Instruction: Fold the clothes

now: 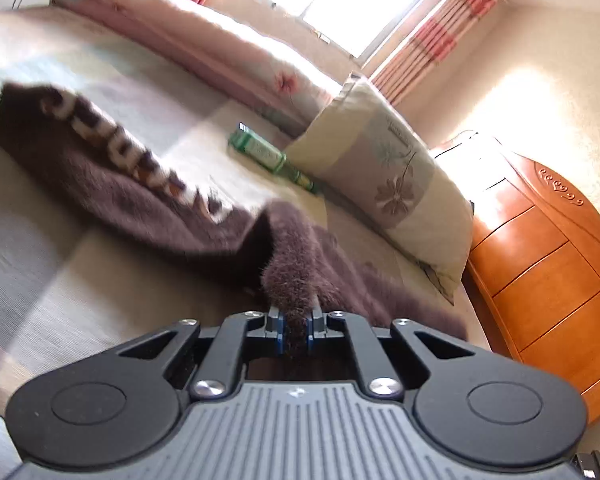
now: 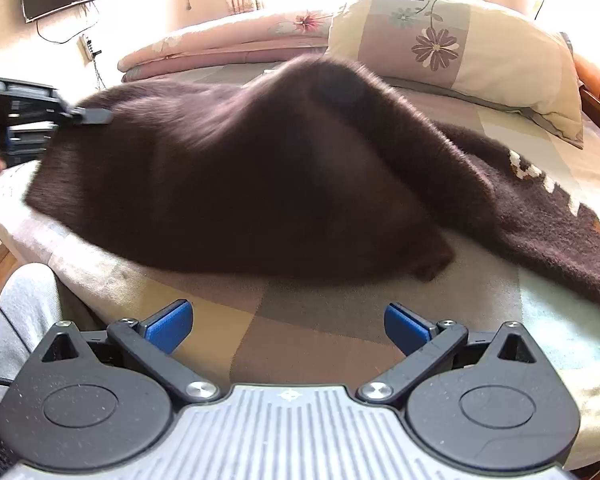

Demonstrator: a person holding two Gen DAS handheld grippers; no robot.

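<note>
A fuzzy dark brown sweater [image 1: 140,196] with white lettering lies across the bed. My left gripper [image 1: 295,326] is shut on a bunched edge of it, the fabric rising from between the blue pads. In the right wrist view the sweater [image 2: 240,176] is lifted into a hump, and the left gripper [image 2: 90,117] pinches its left edge at the far left. My right gripper [image 2: 288,330] hangs open over the bedsheet [image 2: 300,320], in front of the sweater, with nothing between its fingers.
A floral pillow [image 1: 392,176] lies by the wooden headboard [image 1: 548,252]. A green box [image 1: 266,152] sits beside the pillow. A folded pink quilt [image 1: 204,36] lines the far side of the bed. A person's light trouser leg [image 2: 20,320] is at the bed's near left edge.
</note>
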